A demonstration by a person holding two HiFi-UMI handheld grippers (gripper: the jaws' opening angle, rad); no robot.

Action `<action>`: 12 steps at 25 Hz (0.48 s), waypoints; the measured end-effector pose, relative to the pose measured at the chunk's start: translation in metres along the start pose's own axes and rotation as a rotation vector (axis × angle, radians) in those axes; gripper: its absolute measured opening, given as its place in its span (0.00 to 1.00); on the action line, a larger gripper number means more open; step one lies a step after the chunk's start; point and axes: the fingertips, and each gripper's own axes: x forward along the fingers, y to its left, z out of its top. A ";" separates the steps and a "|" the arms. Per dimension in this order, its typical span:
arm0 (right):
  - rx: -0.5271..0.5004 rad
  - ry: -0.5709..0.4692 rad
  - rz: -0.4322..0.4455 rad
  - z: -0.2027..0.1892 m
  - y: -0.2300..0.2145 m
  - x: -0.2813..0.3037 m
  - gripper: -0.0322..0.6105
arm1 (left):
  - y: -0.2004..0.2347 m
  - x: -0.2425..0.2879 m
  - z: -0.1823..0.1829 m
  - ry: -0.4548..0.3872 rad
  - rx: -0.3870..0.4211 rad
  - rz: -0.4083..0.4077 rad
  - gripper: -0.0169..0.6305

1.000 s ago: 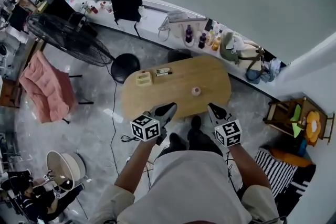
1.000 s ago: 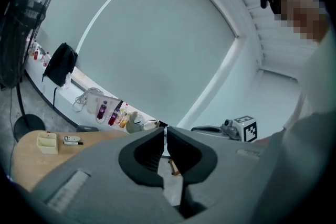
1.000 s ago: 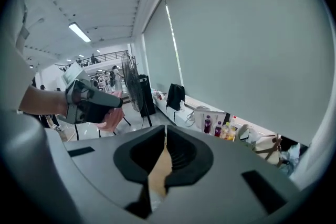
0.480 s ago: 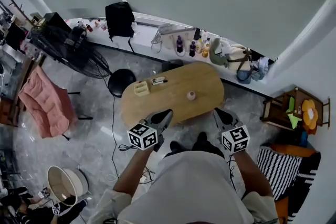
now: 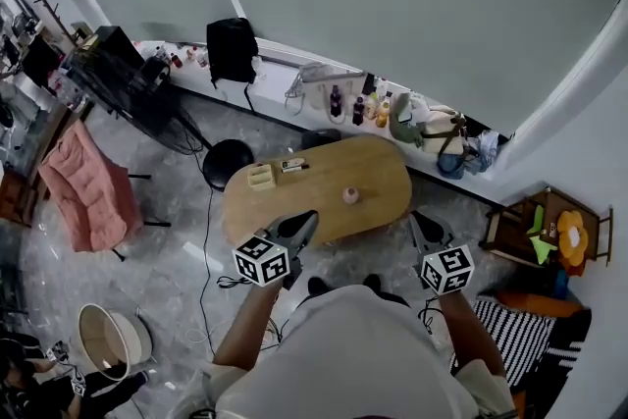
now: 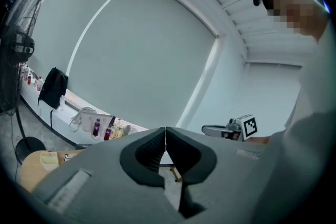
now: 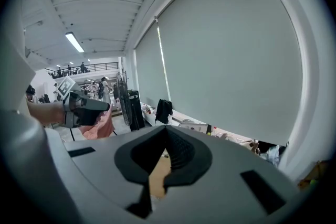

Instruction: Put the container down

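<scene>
A small round pinkish container (image 5: 350, 195) stands upright on the oval wooden table (image 5: 294, 206), right of its middle, with nothing touching it. My left gripper (image 5: 307, 219) hangs shut and empty over the table's near edge. Off the table's right end, above the floor, my right gripper (image 5: 419, 219) is also shut and empty. In the left gripper view the jaws (image 6: 166, 137) meet with nothing between them, and the right gripper (image 6: 231, 130) shows beyond. The right gripper view shows its jaws (image 7: 167, 132) closed, with the left gripper (image 7: 84, 107) off to the left.
A yellow box (image 5: 260, 176) and two small flat items (image 5: 294, 166) lie at the table's far left. A round black stool (image 5: 227, 160) stands behind it. Bottles and bags (image 5: 368, 108) line the window ledge. A fan (image 5: 132, 93), a pink chair (image 5: 83, 191) and a basin (image 5: 108, 339) stand left.
The head view has pulled up and back: the table and container look smaller and farther. Both grippers have drawn back from the table's near edge and stay closed.
</scene>
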 end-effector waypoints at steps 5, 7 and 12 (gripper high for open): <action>-0.020 -0.005 0.022 0.006 -0.007 0.000 0.05 | -0.006 0.013 0.003 -0.007 -0.006 0.005 0.06; -0.031 -0.008 0.025 0.009 -0.009 -0.001 0.05 | -0.009 0.017 0.003 -0.009 -0.004 0.004 0.06; -0.044 -0.004 0.035 0.011 -0.010 0.005 0.05 | -0.006 0.019 0.006 -0.009 -0.006 0.014 0.06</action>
